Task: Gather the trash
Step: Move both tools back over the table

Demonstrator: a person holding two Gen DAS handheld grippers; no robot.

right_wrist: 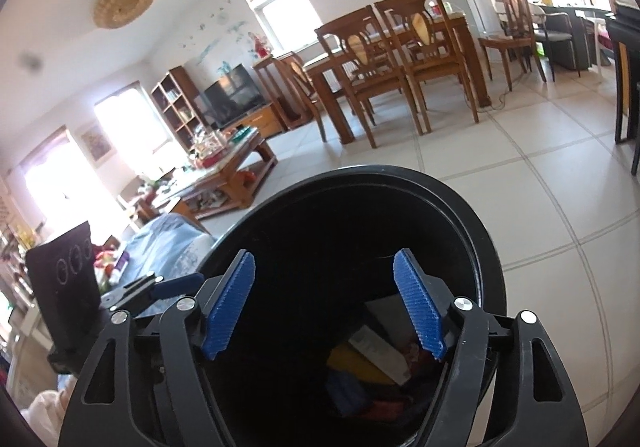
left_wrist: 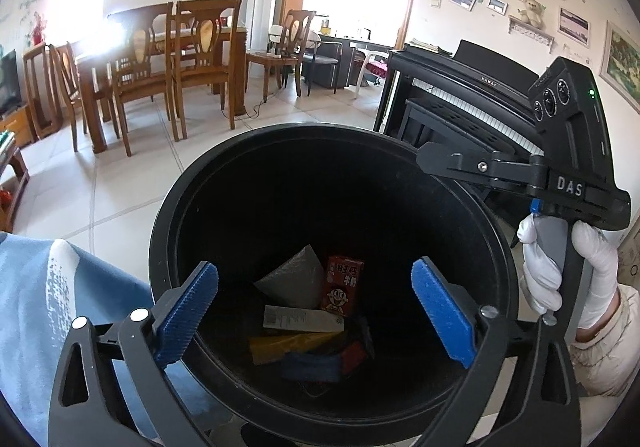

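Evidently we hold both grippers, left (left_wrist: 314, 311) and right (right_wrist: 324, 305), released and empty over the bin (left_wrist: 168, 207), apparently so trash (left_wrist: 342, 287) lands inside.

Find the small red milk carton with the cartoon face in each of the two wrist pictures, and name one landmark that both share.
Left wrist view: the small red milk carton stands on the bin's floor, just right of centre, between the open blue pads.
Right wrist view: not clearly visible; only a red patch shows low in the bin, which I cannot identify.
Shared landmark: the round black trash bin.
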